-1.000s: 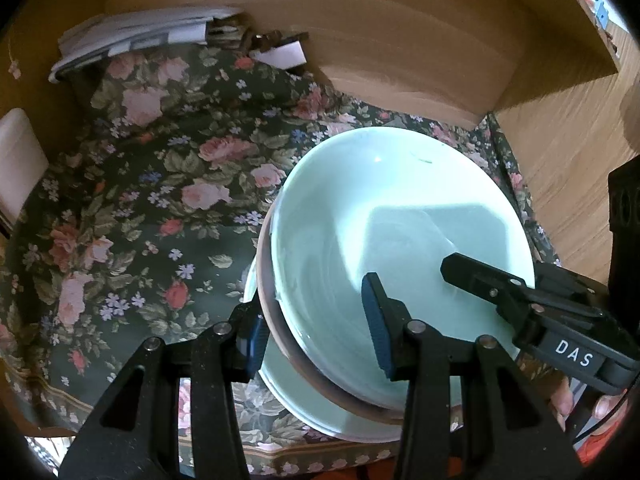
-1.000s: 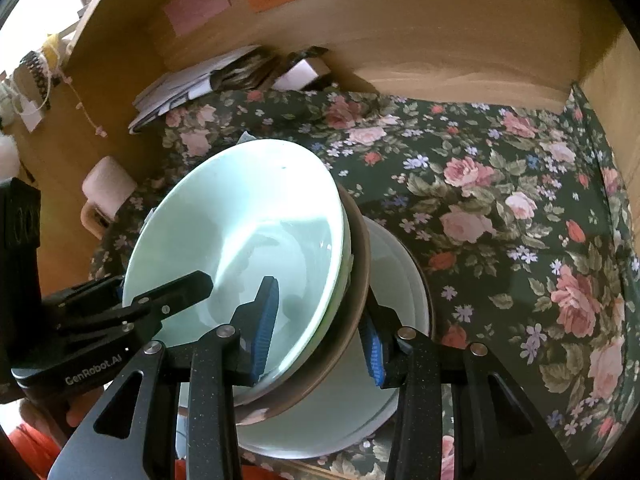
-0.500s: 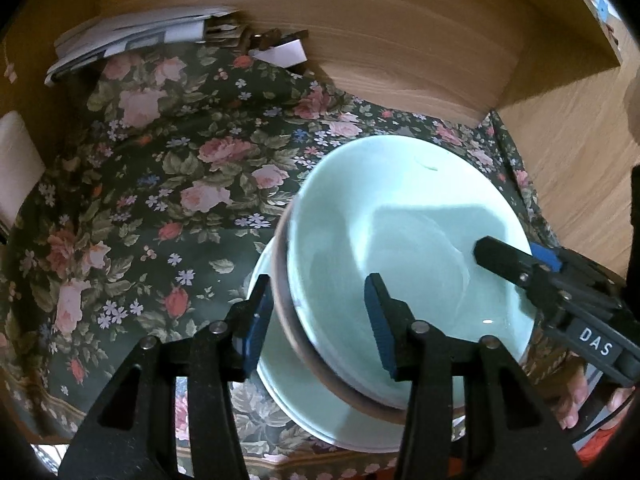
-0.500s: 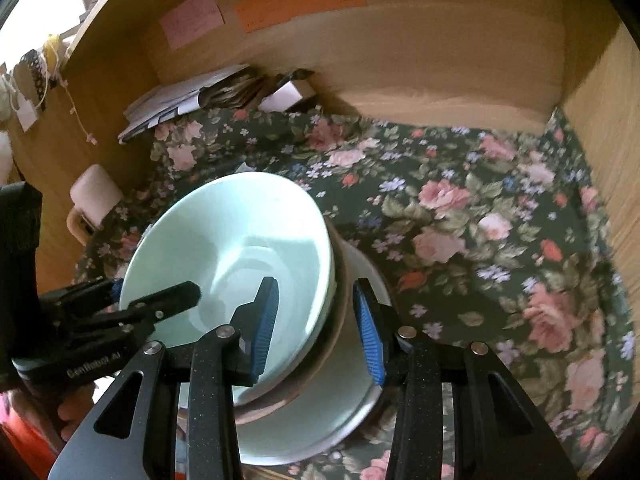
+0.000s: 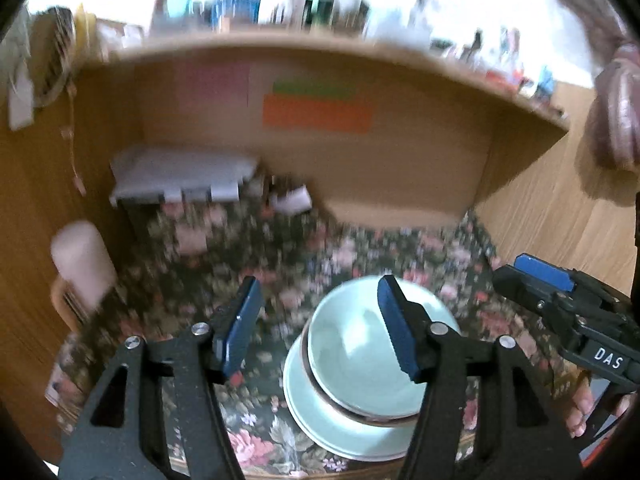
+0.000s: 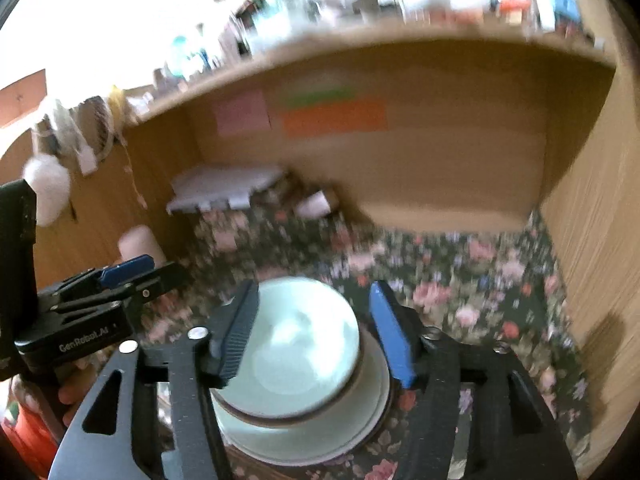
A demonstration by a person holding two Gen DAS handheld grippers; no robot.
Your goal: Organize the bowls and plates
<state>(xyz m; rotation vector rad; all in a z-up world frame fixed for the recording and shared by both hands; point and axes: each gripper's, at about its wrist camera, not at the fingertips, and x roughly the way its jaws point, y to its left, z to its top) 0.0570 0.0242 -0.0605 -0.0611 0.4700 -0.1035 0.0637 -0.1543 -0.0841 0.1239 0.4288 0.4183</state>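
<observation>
A pale green bowl (image 5: 352,364) with a brown rim sits on a pale green plate (image 5: 340,436) on the floral cloth, near its front edge. The bowl (image 6: 296,356) and the plate (image 6: 312,440) also show in the right wrist view. My left gripper (image 5: 320,336) is open and empty, pulled back above the stack's left side. My right gripper (image 6: 316,340) is open and empty, its jaws apart above the bowl. Each gripper shows in the other's view, the right one (image 5: 560,304) and the left one (image 6: 108,288). Both views are blurred.
The floral cloth (image 5: 360,248) covers a desk inside a wooden alcove. A stack of papers (image 5: 180,176) lies at the back left. A pale cup (image 5: 80,264) stands at the left. Coloured notes (image 5: 316,112) hang on the back wall. A cluttered shelf runs above.
Both grippers have let go of the bowl's rim, opened wide and pulled back and up. The bowl now rests on the plate.
</observation>
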